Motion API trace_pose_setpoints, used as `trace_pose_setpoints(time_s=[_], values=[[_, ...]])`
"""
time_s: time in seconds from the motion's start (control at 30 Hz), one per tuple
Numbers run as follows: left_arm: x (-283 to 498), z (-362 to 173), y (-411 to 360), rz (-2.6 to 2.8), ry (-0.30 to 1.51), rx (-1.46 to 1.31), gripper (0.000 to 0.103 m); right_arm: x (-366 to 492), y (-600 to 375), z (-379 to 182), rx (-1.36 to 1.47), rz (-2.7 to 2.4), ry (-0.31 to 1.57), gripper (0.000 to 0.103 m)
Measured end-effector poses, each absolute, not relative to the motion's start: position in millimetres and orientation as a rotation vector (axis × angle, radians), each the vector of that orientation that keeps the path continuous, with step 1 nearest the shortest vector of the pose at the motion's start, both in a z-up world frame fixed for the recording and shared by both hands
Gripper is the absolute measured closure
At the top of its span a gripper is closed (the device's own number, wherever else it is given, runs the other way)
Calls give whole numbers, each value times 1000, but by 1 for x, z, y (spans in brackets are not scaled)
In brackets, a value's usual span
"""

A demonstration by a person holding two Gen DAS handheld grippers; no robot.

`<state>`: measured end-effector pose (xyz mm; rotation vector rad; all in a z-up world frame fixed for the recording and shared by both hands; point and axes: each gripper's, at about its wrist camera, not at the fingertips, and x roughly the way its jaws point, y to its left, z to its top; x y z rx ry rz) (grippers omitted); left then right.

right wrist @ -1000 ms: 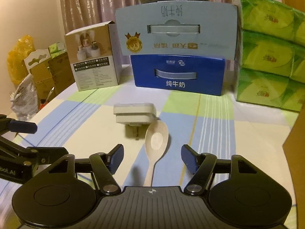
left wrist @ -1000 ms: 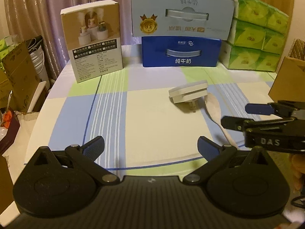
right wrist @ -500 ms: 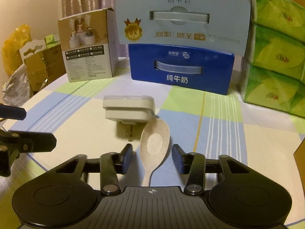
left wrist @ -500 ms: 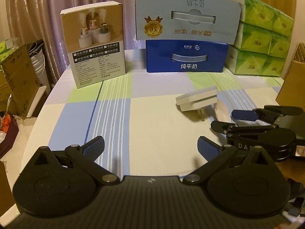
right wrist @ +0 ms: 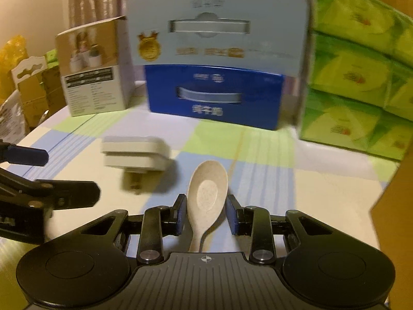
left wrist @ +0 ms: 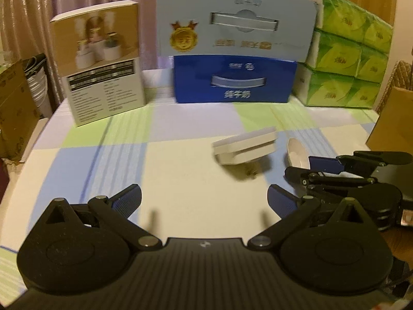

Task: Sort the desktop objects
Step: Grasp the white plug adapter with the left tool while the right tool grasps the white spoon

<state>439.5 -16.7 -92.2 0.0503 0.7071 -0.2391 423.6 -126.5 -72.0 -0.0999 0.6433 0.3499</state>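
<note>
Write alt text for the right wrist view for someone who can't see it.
The right tool has closed on a beige spoon lying on a checked tablecloth, its bowl pointing away. A white plug adapter lies just left; cartons and green tissue packs stand behind, and the left tool's fingers enter from the left.

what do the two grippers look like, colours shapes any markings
Both match. The left gripper has a black ribbed body, two round black side discs, silver pivot pins, angular black linkage arms and blue ridged finger pads. A small white cross-in-circle mark sits at the body's centre. The right gripper has the same black build, blue pads and centre mark. No cables, sleeves or hands are clearly visible.
</note>
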Motion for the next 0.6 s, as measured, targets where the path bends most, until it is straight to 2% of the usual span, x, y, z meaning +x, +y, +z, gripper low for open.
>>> trace_pose_setpoints(time_s=[0.6], values=[[499,-108,-70,-172,703,-57,4,416,-157,-78,-67,307,666,73]])
